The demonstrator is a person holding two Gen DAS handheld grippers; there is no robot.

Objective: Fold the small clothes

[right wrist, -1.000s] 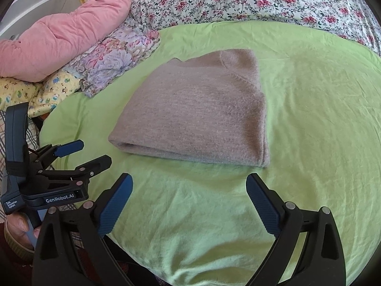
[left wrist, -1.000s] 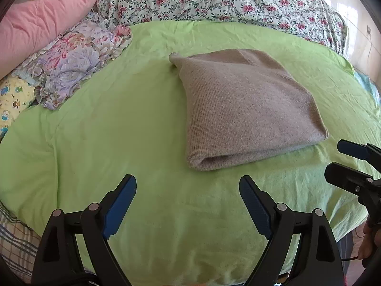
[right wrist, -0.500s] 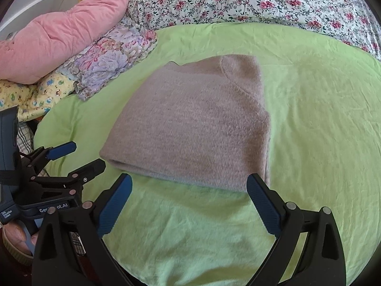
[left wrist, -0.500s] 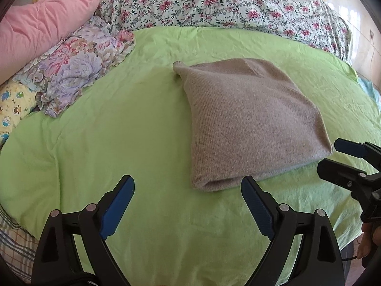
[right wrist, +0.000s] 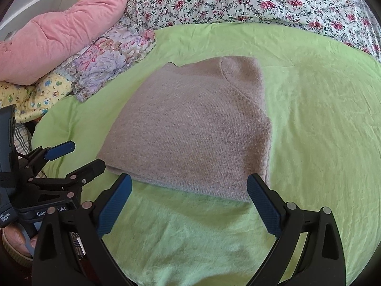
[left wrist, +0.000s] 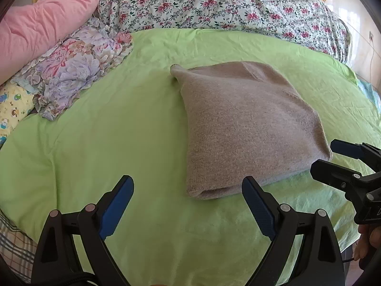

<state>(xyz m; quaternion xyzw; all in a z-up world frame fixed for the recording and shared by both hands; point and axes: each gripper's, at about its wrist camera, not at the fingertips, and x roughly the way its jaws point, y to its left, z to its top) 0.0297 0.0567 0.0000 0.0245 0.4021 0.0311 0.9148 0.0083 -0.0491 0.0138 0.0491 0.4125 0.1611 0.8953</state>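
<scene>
Green is the color of the bed sheet (left wrist: pixel 100 128) that fills most of both views, and it has soft wrinkles in it. One folded sweater (left wrist: pixel 240 128) lies on the sheet, in the middle of each view. It is a fuzzy gray-brown knit, folded into a thick flat square, with a rounded fold at the edge near me and a curved seam near its top right corner in the right view. I count one pink blanket (left wrist: pixel 40 21) in the upper left of the frame, one purple flowered cloth (left wrist: pixel 73 69) just under it, one yellow cloth with little animals (left wrist: pixel 12 109) at the left edge, and one white quilt with red flowers (left wrist: pixel 214 2) along the top. I hold two grippers. My left gripper (left wrist: pixel 188 205) is wide open with nothing in it, and it hangs over the sheet just in front of the sweater's near left corner. My right gripper (right wrist: pixel 189 201) is wide open too, with nothing in it, right at the sweater's near edge. Each gripper has two blue pads (right wrist: pixel 114 205).
</scene>
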